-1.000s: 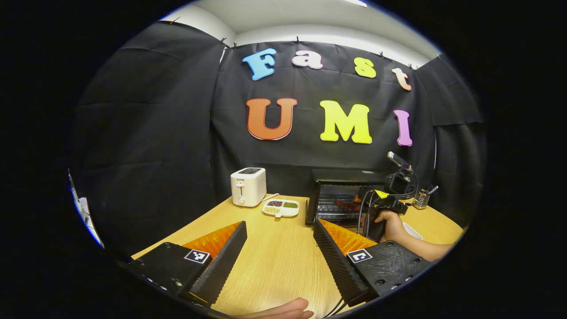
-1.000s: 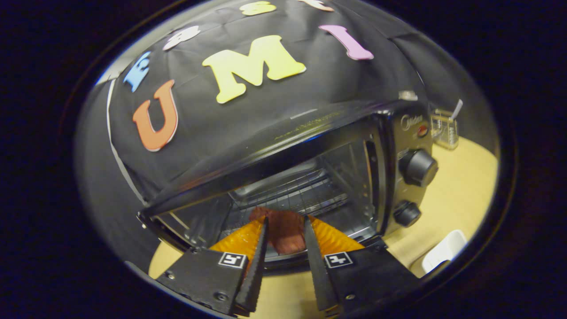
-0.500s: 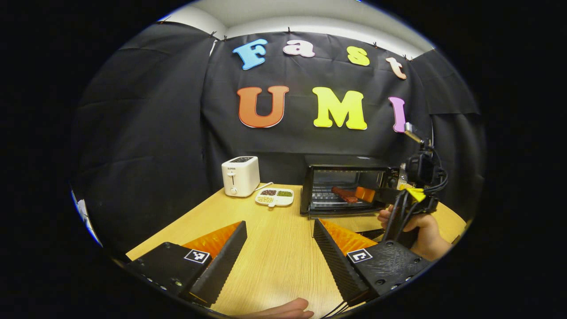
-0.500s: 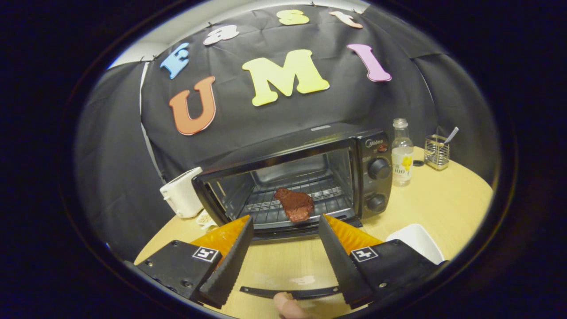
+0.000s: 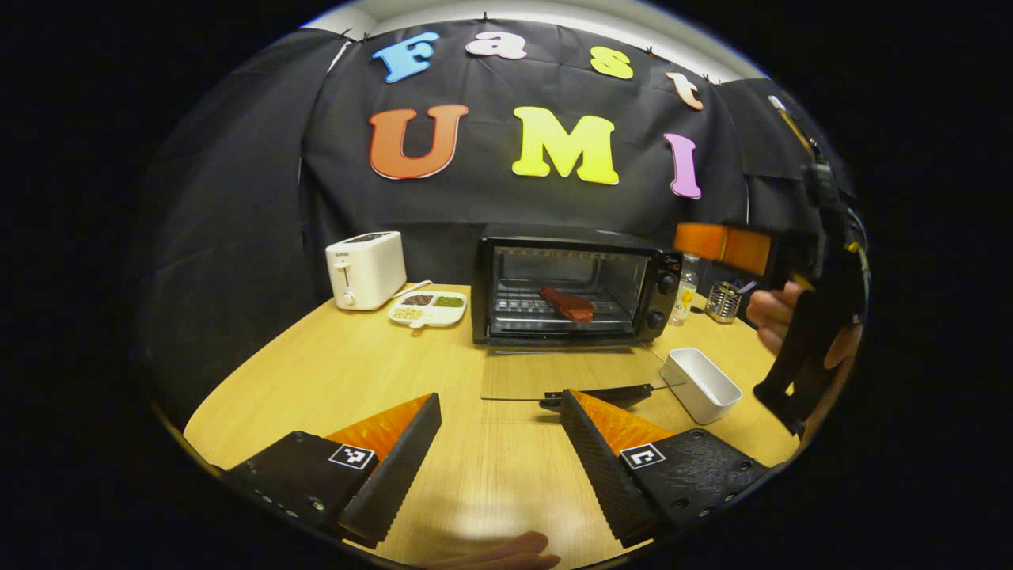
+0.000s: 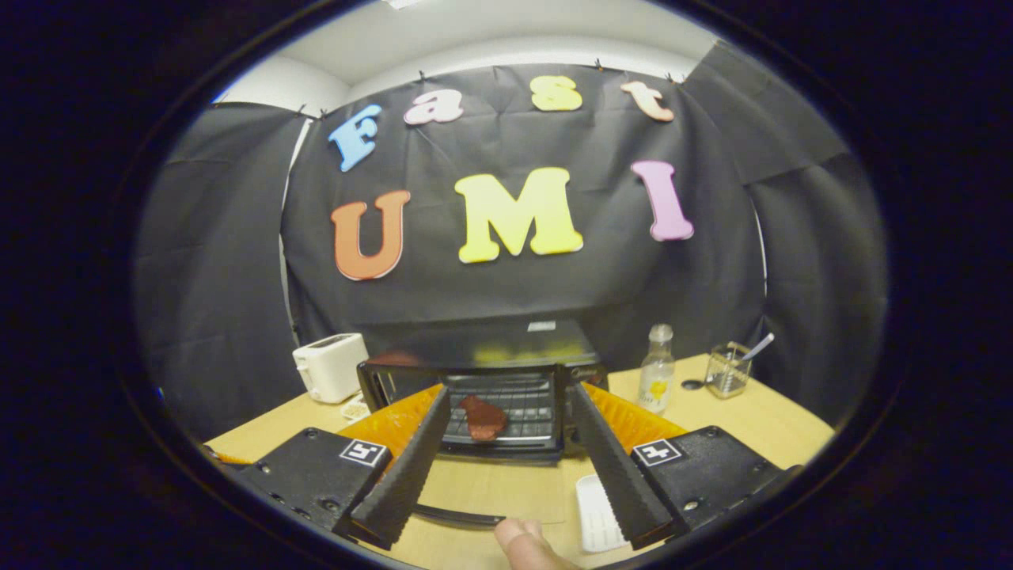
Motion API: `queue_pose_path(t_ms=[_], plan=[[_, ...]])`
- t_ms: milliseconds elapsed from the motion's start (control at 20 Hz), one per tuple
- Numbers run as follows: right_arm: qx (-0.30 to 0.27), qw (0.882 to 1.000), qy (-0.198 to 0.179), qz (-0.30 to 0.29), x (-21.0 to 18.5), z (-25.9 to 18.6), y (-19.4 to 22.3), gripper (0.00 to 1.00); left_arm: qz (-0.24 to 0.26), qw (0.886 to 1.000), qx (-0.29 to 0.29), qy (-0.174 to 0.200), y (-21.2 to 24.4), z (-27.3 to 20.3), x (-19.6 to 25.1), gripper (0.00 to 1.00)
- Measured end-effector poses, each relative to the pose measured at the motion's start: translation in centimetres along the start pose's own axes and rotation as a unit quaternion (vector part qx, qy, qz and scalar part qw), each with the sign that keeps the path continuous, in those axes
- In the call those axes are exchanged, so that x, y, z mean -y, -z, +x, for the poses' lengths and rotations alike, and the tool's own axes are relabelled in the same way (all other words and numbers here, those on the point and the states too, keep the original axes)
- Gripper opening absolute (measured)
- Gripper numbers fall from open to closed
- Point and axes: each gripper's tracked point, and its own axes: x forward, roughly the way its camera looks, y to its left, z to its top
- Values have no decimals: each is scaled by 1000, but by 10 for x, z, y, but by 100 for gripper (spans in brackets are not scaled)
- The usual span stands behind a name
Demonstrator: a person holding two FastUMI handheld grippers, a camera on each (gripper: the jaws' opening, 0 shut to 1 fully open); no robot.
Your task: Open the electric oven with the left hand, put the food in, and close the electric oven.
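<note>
- Electric oven point(image 5: 571, 285): it stands at the back of the tabletop point(image 5: 356, 372), its glass door point(image 5: 570, 376) dropped flat toward you.
- Food point(image 5: 567, 303): a reddish piece lies on the wire rack inside the cavity.
- Your left gripper point(image 5: 500, 447): low over the tabletop, fingers spread wide, gripping nothing.
- Your right gripper point(image 6: 506, 463): raised, facing the oven from well back, fingers wide apart and empty.
- White toaster point(image 5: 366, 269) and sectioned dish point(image 5: 427, 309): left of the oven. White tray point(image 5: 701, 385): right of the door.
</note>
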Motion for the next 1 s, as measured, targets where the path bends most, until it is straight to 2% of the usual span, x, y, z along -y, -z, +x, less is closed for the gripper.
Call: queue_pose_path(t_ms=[100,350,650,750,850,900,1000], plan=[[17,1000,3,-1,14,-11,-20,96,-1,1000,-19,16,11,14,17,97],[56,998,27,-19,59,-30,-64,98,6,997,-58,43,33,44,58,97],[90,995,37,-28,103,-47,-99,98,9,993,-102,64,50,81,99,97],[101,993,50,-31,124,-52,-103,98,24,992,-113,59,55,92,103,97],[108,992,59,-26,143,-57,-103,98,38,989,-139,36,67,95,100,97],[111,992,62,-20,151,-59,-103,96,42,988,-144,26,69,98,100,96],[109,992,67,-12,166,-60,-100,98,56,988,-142,10,67,101,99,96]])
